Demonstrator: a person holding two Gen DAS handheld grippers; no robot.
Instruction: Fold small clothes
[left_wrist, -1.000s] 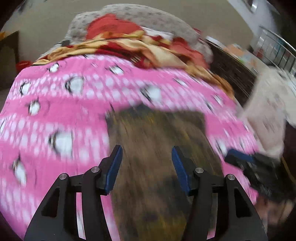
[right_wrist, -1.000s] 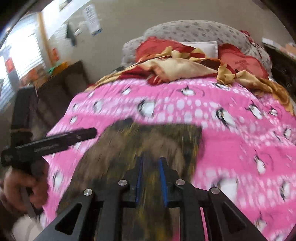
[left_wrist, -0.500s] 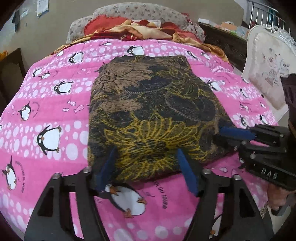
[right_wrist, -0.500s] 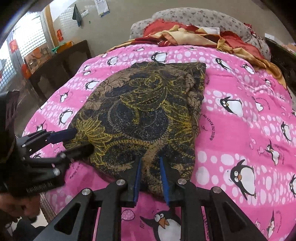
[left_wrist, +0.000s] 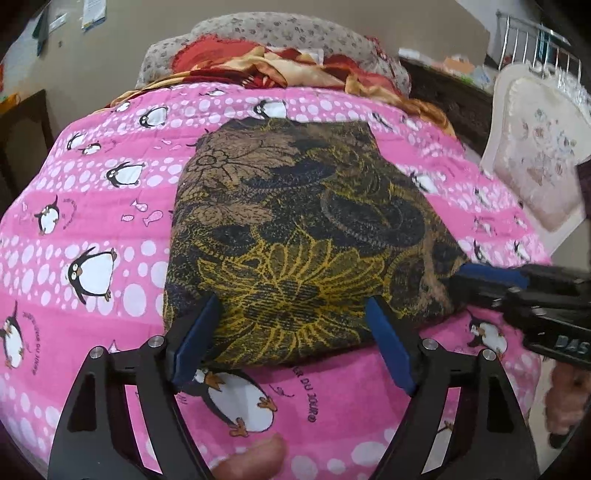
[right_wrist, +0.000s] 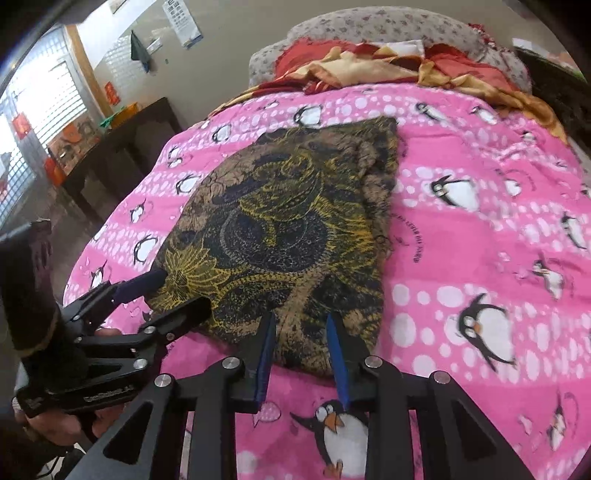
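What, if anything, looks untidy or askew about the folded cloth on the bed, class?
The brown and yellow patterned cloth lies folded on the pink penguin quilt, but its right edge is bunched and rumpled, with layers not lining up. It also sits at a slant to the quilt's stripes. No damage shows.

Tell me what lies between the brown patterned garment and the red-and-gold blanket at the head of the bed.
Only pink penguin quilt separates garment from blanket, per right wrist view.
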